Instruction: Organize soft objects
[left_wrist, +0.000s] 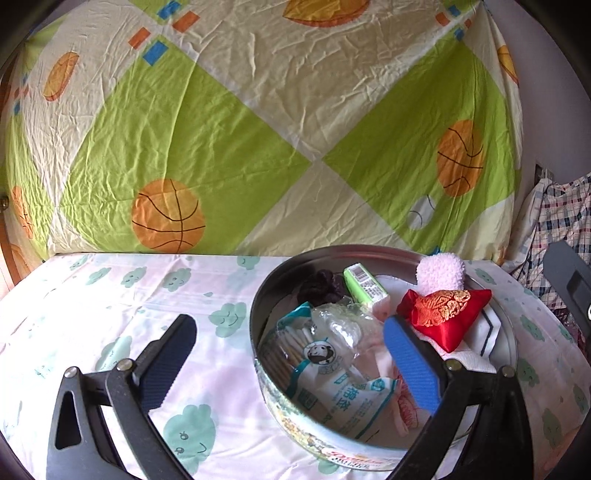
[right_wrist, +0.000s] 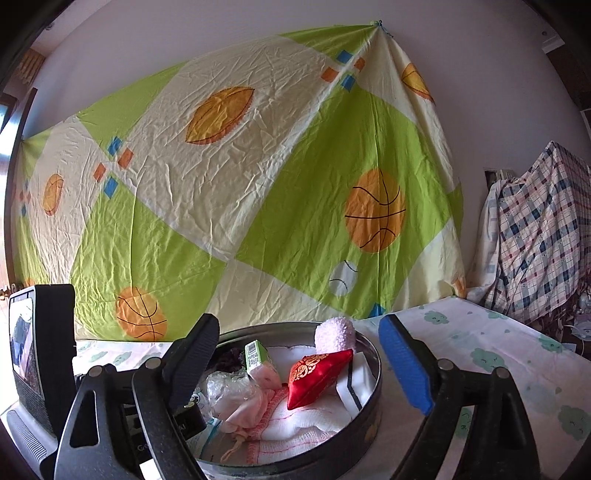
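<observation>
The soft things look gathered already: a round tin (left_wrist: 258, 334) sits on the tabletop (left_wrist: 110, 295), which is covered by a white cloth printed with green clouds, and the tin is nearly full. Inside it lie a red satin pouch (left_wrist: 443, 314) with gold embroidery, a fluffy pink ball (left_wrist: 439, 271) at the far rim, a green-and-white packet (left_wrist: 364, 288), a dark bundle (left_wrist: 321, 288), a crinkled clear plastic bag (left_wrist: 340, 325), a bag of cotton swabs (left_wrist: 314, 362), and, in the right wrist view, a folded white cloth with pink stitching (right_wrist: 295, 421) and something pale pink (right_wrist: 251, 402) on top of it. No loose soft item shows on the visible tabletop, so by my reading the sorting is done or close to it; what may be left is tidying the contents or closing the tin, though no lid is in sight.

The left tongs (left_wrist: 291, 365) are spread wide and hold nothing. They tilt downward, one finger over the bare cloth to the left of the tin, the blue-padded finger over the tin's contents, straddling the near-left rim.

The right tongs (right_wrist: 303, 365) also stand wide and empty, aimed almost level across the tin from its near side, with the pouch visible between the fingers but untouched. The other hand's tool (right_wrist: 40, 350) shows at the left edge of that view.
</observation>
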